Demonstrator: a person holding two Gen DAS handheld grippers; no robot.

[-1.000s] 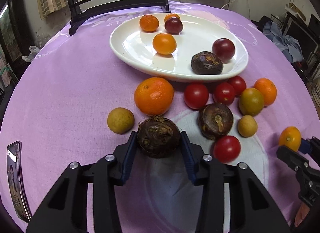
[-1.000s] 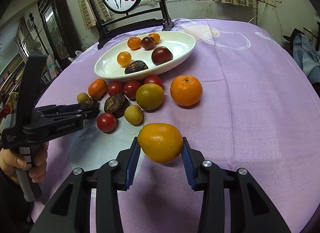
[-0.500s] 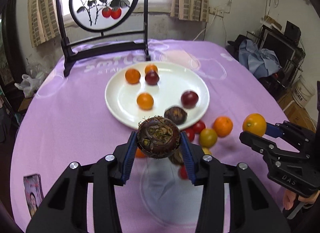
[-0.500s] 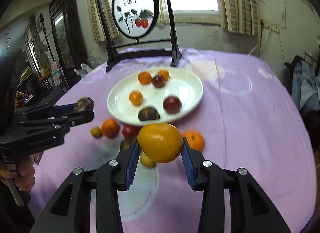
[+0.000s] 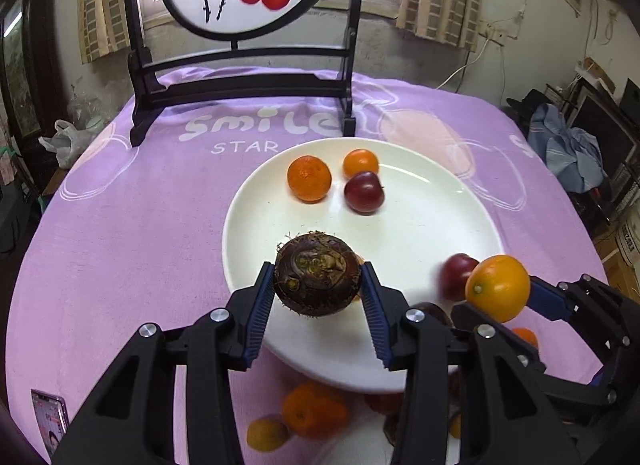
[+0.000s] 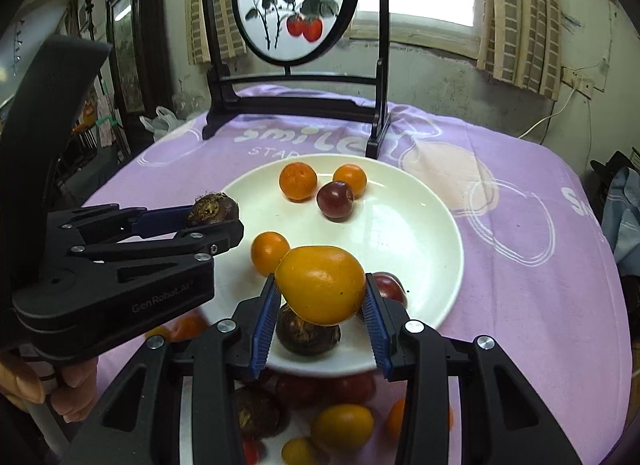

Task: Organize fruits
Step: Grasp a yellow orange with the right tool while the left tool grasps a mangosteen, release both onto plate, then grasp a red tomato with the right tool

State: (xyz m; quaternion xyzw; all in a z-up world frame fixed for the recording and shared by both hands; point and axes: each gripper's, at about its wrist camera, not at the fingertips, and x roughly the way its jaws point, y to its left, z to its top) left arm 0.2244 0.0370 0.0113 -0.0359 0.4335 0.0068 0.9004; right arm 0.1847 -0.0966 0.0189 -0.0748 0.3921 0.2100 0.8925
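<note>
Both grippers now hang over the glossy plate (image 5: pixel 256 201): left gripper (image 5: pixel 318 299) grasping a rough brown corm (image 5: pixel 317 279), right gripper (image 6: pixel 321 319) grasping a smooth orange (image 6: pixel 320 284).

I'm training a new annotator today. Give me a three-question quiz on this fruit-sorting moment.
1. True or false: the left gripper is empty.
2. What does the right gripper hold? A) a tomato B) a yellow-orange fruit C) nothing
3. Fill in: both grippers hang over the white ____.

Key
1. False: it is shut on a brown hairy fruit.
2. B: the yellow-orange fruit.
3. plate.
</note>
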